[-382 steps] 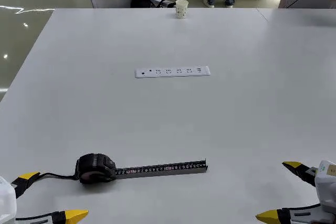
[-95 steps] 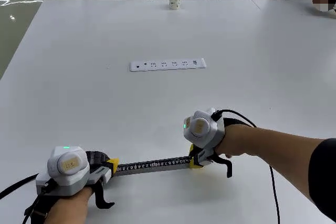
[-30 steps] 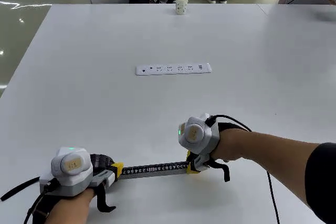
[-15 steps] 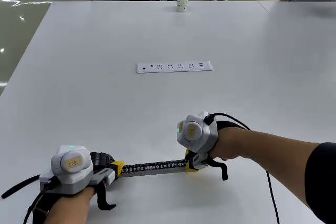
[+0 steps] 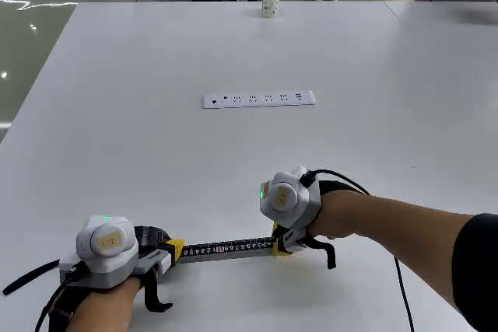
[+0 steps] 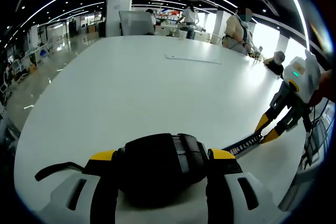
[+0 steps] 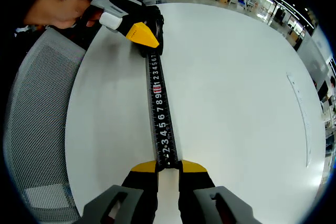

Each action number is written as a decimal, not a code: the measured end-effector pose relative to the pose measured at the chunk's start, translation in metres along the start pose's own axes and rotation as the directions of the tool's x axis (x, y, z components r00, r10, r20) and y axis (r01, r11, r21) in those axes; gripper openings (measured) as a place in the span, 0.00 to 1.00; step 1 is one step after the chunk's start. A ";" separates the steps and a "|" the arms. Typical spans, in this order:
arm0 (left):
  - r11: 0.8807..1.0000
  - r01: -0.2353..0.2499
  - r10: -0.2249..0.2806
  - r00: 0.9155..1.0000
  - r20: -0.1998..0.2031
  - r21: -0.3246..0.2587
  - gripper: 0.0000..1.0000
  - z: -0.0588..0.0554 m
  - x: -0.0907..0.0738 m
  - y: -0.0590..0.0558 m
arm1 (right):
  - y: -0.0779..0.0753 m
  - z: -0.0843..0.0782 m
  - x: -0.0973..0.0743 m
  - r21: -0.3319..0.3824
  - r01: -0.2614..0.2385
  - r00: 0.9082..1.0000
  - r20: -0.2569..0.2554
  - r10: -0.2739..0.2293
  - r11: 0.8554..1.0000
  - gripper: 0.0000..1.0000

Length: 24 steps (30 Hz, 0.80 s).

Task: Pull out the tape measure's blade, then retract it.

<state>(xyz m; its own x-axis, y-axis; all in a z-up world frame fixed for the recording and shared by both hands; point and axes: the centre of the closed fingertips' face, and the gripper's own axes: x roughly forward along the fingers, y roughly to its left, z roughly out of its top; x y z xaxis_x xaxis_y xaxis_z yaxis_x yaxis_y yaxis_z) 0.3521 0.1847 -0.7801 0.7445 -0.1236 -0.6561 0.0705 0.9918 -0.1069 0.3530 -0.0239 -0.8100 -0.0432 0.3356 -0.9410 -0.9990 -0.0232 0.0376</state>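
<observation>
We see the black tape measure case lying at the near edge of the white worktop, at about 7 o'clock in the head view. Our left tool is clamped on it. In the left gripper view the two yellow-tipped jaws of that tool press against either flank of the case, which sits between them.

The dark steel blade is drawn out of the case and runs flat along the worktop towards 3 o'clock. Its white numerals and one red mark read clearly in the right gripper view. Our right tool is closed on the free end of the blade. In its own view the jaws of this tool stand nearly together, with the blade tip pinched between the yellow pads. At 12 o'clock in that view we see the left tool holding the case.

A black cable trails over the right wrist. A white power strip lies well apart from the tape, at 12 o'clock from the blade. A white paper cup stands upright near the far edge.
</observation>
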 end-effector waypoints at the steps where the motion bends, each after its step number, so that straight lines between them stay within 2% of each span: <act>1: 1.000 0.000 0.000 1.000 -0.001 0.000 0.64 0.000 0.000 0.000 | 0.000 0.000 0.000 0.001 -0.001 1.000 0.000 0.001 1.000 0.10; 24: 1.000 0.003 -0.003 1.000 -0.004 0.001 0.64 -0.001 0.000 0.000 | 0.000 0.008 0.003 0.013 -0.014 1.000 0.016 0.014 1.000 0.10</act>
<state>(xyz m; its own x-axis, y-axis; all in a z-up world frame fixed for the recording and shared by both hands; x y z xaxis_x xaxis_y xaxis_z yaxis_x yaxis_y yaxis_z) 0.3516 0.1845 -0.7811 0.7413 -0.1264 -0.6591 0.0733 0.9915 -0.1077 0.3523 -0.0159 -0.8099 -0.0576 0.3498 -0.9350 -0.9983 -0.0161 0.0555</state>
